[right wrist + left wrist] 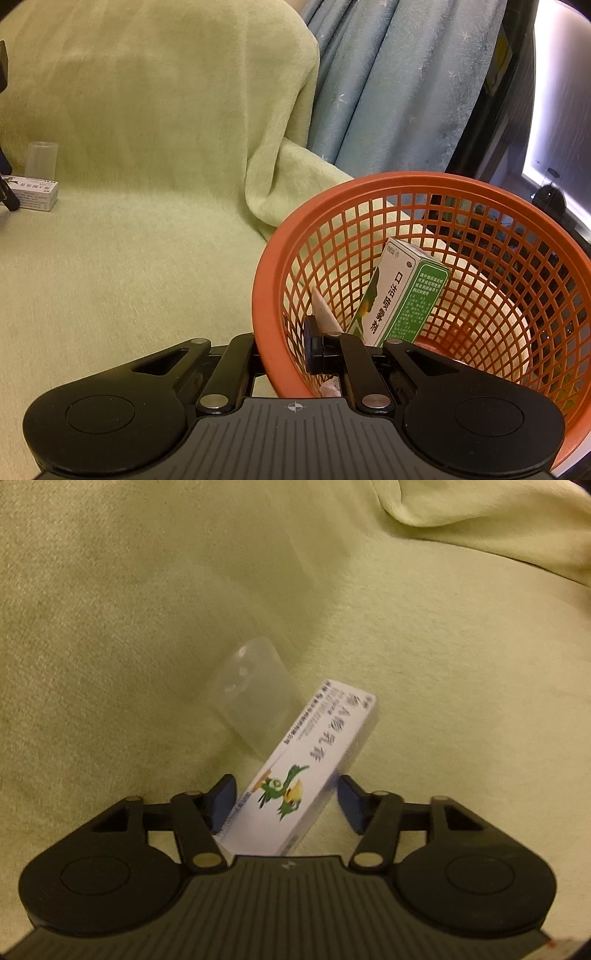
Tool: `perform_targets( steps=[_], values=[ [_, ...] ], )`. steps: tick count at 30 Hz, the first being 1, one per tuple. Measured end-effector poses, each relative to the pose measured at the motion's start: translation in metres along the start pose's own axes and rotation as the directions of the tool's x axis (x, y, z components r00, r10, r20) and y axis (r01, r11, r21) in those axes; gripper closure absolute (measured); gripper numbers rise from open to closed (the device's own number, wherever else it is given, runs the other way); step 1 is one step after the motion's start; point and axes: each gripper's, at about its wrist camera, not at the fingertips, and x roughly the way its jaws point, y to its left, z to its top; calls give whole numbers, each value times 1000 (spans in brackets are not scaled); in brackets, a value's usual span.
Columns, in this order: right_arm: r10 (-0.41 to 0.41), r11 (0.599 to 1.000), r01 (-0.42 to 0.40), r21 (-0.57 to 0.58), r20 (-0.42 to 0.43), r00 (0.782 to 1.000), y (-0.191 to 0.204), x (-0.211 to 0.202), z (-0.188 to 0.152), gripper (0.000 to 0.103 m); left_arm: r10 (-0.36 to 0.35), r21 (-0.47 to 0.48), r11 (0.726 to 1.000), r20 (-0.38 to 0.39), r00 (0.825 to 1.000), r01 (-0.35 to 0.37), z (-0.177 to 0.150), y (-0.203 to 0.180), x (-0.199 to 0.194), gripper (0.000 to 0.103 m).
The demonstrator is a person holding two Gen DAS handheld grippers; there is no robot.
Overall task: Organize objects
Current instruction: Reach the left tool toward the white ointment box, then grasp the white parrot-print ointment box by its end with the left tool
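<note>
A white box printed with a green parrot lies slanted on the pale green cover. My left gripper has a pad against each of the box's long sides and is shut on it. A clear plastic cup stands just beyond the box, touching its far end. In the right wrist view the same box and cup sit at the far left. My right gripper is shut on the near wall of an orange mesh basket, one finger outside and one inside. A green and white box leans inside the basket.
The pale green cover drapes over the seat and backrest, with a fold at the upper right in the left wrist view. A blue curtain hangs behind the basket. A white flat item stands inside the basket by my inner finger.
</note>
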Motion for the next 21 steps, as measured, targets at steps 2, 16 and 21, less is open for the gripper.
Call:
perform_targets(
  steps=[2,16,21],
  values=[
    [0,1000,0,0,0,1000,0,0,0,98,-9,2,1000,-16,1000,9,-2,-5,-7,57],
    [4,1000,-4,-6,1,1000,0,-1,-4,98,-144,-98,985,-19,989,141,-26,-53,-47,58],
    [4,1000,-4,-3,2,1000,0,-2,-5,98,-142,-111,984,0,990,141,-22,-49,-33,58]
  ],
)
